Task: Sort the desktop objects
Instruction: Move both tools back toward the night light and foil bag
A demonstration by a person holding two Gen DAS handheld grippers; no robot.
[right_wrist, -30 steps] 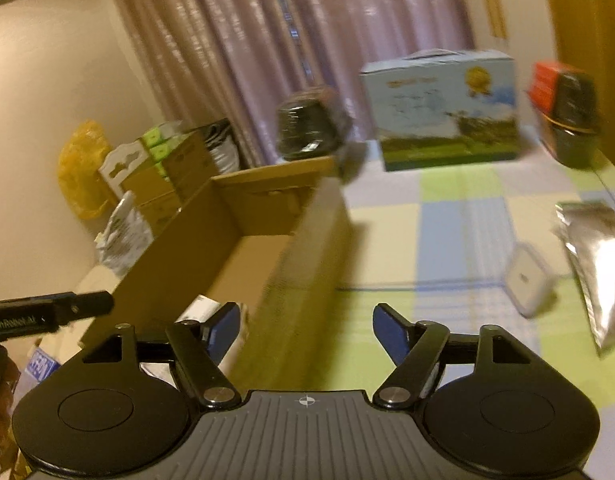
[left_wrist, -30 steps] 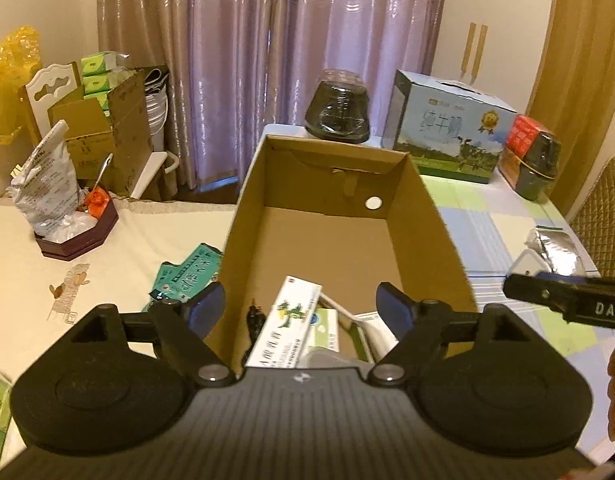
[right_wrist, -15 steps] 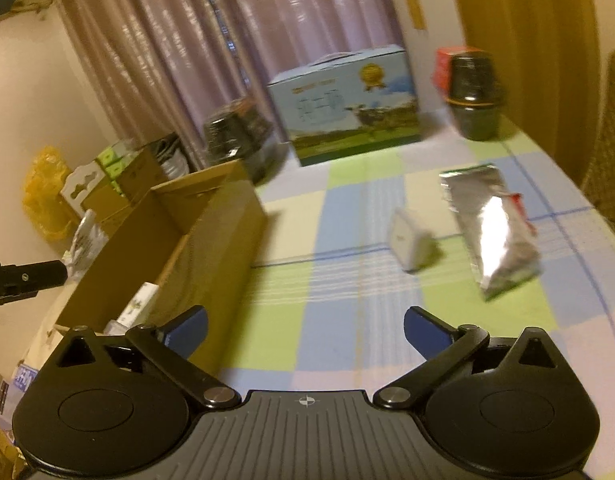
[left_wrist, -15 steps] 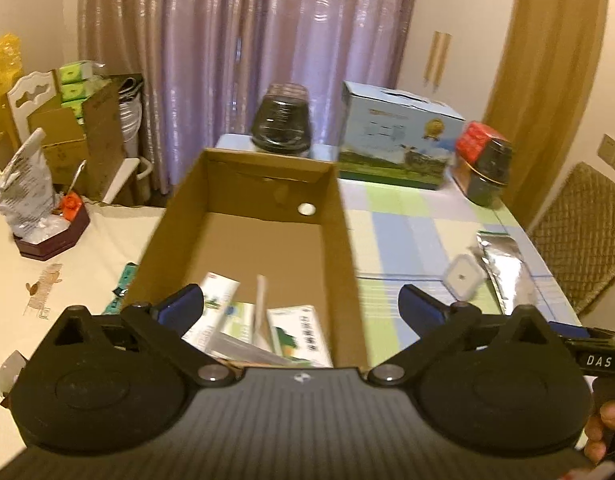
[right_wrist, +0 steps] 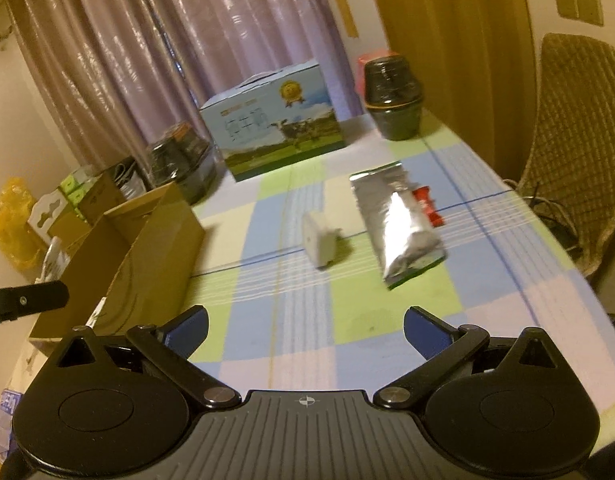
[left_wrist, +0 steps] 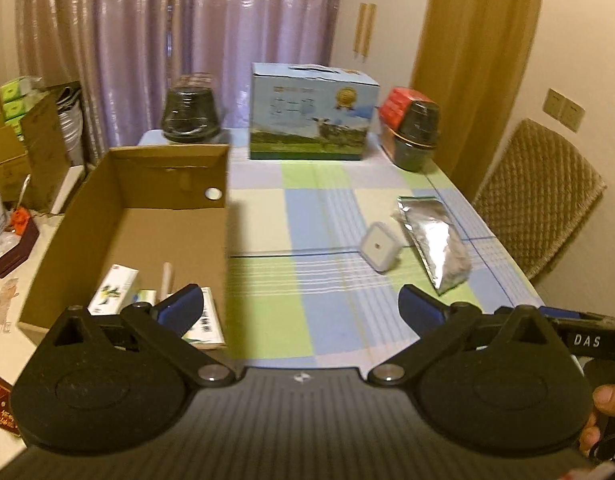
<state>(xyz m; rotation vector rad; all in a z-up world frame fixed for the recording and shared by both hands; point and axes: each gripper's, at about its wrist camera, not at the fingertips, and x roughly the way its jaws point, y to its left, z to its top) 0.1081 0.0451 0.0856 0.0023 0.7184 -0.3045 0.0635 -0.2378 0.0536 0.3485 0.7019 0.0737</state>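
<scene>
Surface: checked tablecloth (left_wrist: 339, 320) in blue, green and pale squares; mauve curtains (left_wrist: 187, 20) behind.
Change, views: both cameras swung right since a second ago; open brown cardboard box (left_wrist: 123, 216), then centred in left view, now at left of frame; tablecloth now fills middle of both views.
Change, left gripper (left_wrist: 301, 306): jaws opened wider within the last second; now spread fully, nothing between blue pads; hangs over tablecloth just right of box wall.
Change, right gripper (right_wrist: 305, 326): jaws likewise widened; now fully apart, empty, above bare cloth.
Box contents: white-and-green cartons (left_wrist: 113, 290) lying flat at near end; far end bare; hole in back wall.
Items on cloth: small white rounded-square plastic case (left_wrist: 381, 246) tilted on an edge; crinkled silver foil pouch (left_wrist: 433, 240) flat just beside it on its right, contact unclear; red wrapper (right_wrist: 427, 206) peeking from under pouch's far side in right view. Both well ahead of the fingertips, apart from box.
Background: blue printed cow carton (left_wrist: 313, 112), two dark domed lidded tubs (left_wrist: 191, 108) at far table edge; woven chair (left_wrist: 539, 192) at right.
Sharpness: right view motion-blurred; print unreadable.
</scene>
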